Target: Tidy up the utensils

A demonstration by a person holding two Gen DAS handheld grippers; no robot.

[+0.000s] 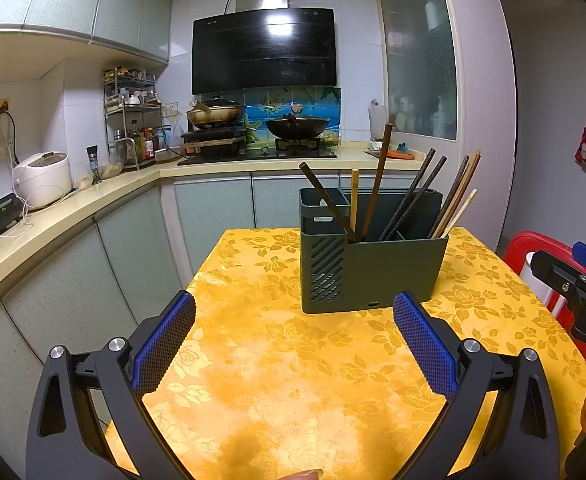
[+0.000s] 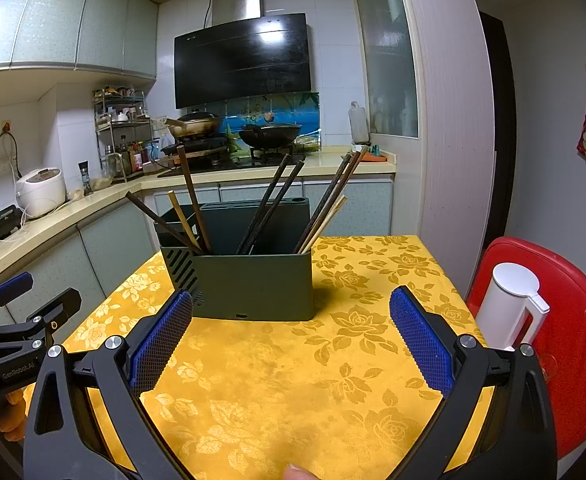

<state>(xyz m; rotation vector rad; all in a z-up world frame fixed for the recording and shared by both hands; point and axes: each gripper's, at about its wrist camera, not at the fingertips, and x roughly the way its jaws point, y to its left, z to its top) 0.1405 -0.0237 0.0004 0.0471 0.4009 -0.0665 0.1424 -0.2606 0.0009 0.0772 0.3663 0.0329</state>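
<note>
A dark green utensil holder [image 1: 373, 268] stands on the yellow floral tablecloth [image 1: 273, 360], also in the right wrist view [image 2: 253, 284]. Several chopsticks [image 1: 413, 196] lean in its compartments: dark and light ones at the left, dark ones in the middle, brown and pale ones at the right [image 2: 329, 208]. My left gripper [image 1: 293, 340] is open and empty, held above the cloth in front of the holder. My right gripper [image 2: 291, 340] is open and empty, also in front of the holder. Each gripper shows at the edge of the other's view.
A red plastic chair [image 2: 573, 320] with a white kettle [image 2: 509, 304] stands right of the table. Behind are kitchen counters [image 1: 73, 208], a rice cooker [image 1: 43, 178], a stove with pans [image 1: 253, 124], and a spice rack [image 1: 133, 120].
</note>
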